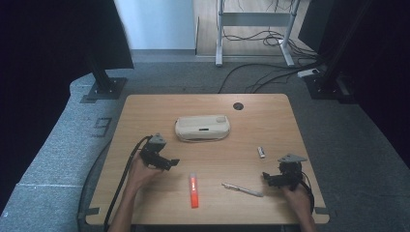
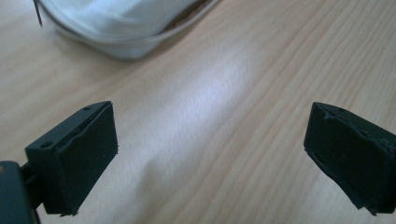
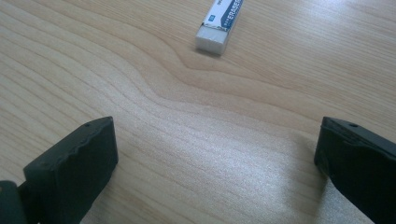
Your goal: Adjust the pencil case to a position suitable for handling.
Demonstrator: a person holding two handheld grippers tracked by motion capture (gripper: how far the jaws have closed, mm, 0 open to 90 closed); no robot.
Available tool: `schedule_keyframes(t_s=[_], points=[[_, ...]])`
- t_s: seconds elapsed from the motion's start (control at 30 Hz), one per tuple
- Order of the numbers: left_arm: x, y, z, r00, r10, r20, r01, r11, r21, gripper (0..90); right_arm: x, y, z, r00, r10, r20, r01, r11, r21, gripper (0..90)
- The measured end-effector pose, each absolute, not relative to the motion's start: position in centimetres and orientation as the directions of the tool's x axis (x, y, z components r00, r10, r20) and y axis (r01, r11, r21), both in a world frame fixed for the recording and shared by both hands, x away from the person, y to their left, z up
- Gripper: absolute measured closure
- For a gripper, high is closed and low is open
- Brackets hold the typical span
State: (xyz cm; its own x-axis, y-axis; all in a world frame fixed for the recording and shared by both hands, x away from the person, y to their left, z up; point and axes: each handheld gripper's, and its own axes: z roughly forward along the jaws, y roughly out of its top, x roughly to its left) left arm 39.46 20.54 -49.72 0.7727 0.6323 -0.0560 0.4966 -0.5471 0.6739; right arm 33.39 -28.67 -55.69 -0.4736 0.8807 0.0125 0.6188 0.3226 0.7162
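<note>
A white pencil case (image 1: pixel 202 128) lies in the middle of the wooden table (image 1: pixel 145 108), and its edge (image 2: pixel 126 28) sits at the top of the left gripper view. A small white eraser (image 1: pixel 261 152) lies right of centre, ahead of the right jaws (image 3: pixel 222 23). A silver pen (image 1: pixel 241 189) and a red-orange marker (image 1: pixel 194 190) lie near the front. My left gripper (image 1: pixel 167 163) (image 2: pixel 212 140) rests low over bare wood left of the marker, open and empty. My right gripper (image 1: pixel 271 179) (image 3: pixel 215 154) is at the front right beside the pen's end, also open and empty.
A dark round cable hole (image 1: pixel 238 106) sits near the table's far edge. Black cables trail from both grippers off the front edge. Dark stands (image 1: pixel 104 82) and loose floor cables (image 1: pixel 270 72) lie beyond the table.
</note>
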Motion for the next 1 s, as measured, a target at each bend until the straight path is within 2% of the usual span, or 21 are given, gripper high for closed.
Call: schedule_keyframes(t_s=[0.5, 0.8, 1.0], points=[[43.1, 17.6, -49.1, 0.81, 0.581, -0.072, 0.479, -0.588, 0.652, 3.3, 33.4, -28.7, -55.7, -0.475, 0.88, 0.013, 0.619, 0.324, 0.715, 0.0], [45.1, 17.3, -48.6, 0.805, 0.584, -0.104, 0.491, -0.558, 0.669, 2.5, 33.4, -28.7, -55.7, -0.475, 0.88, 0.013, 0.619, 0.324, 0.716, 0.0], [46.3, 16.9, -48.1, 0.809, 0.581, -0.092, 0.488, -0.576, 0.656, 2.6, 33.4, -28.7, -55.7, -0.475, 0.88, 0.012, 0.619, 0.324, 0.715, 0.0]])
